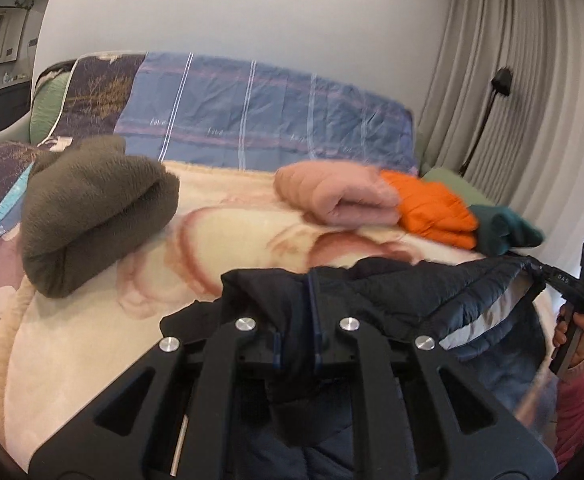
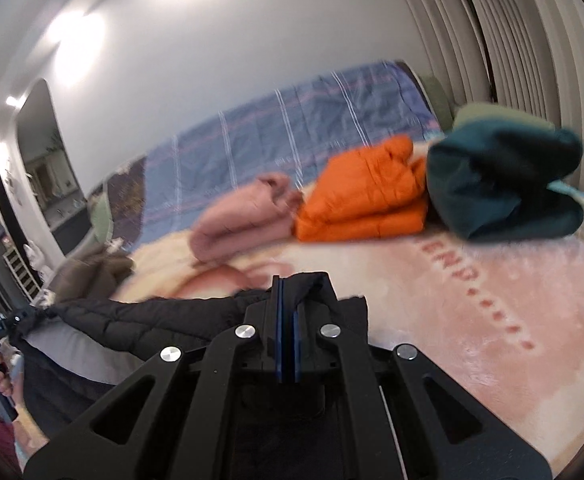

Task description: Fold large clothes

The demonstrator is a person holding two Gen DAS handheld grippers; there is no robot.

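A dark navy puffer jacket point(image 1: 431, 292) with a grey lining hangs stretched between my two grippers above the near edge of the bed. My left gripper point(image 1: 296, 280) is shut on one end of its top edge. My right gripper point(image 2: 288, 288) is shut on the other end of the jacket point(image 2: 164, 320). The right gripper also shows at the far right of the left wrist view point(image 1: 539, 270), and the left gripper at the far left of the right wrist view point(image 2: 24, 318). The jacket's lower part hangs out of sight below.
The bed carries a cream and pink blanket point(image 1: 232, 236). On it lie folded clothes: an olive fleece point(image 1: 92, 208), a pink garment point(image 1: 339, 196), an orange puffer point(image 2: 367, 192) and a teal fleece point(image 2: 499, 184). A blue striped quilt point(image 1: 272, 116) lies behind. Curtains point(image 1: 531, 80) hang at the right.
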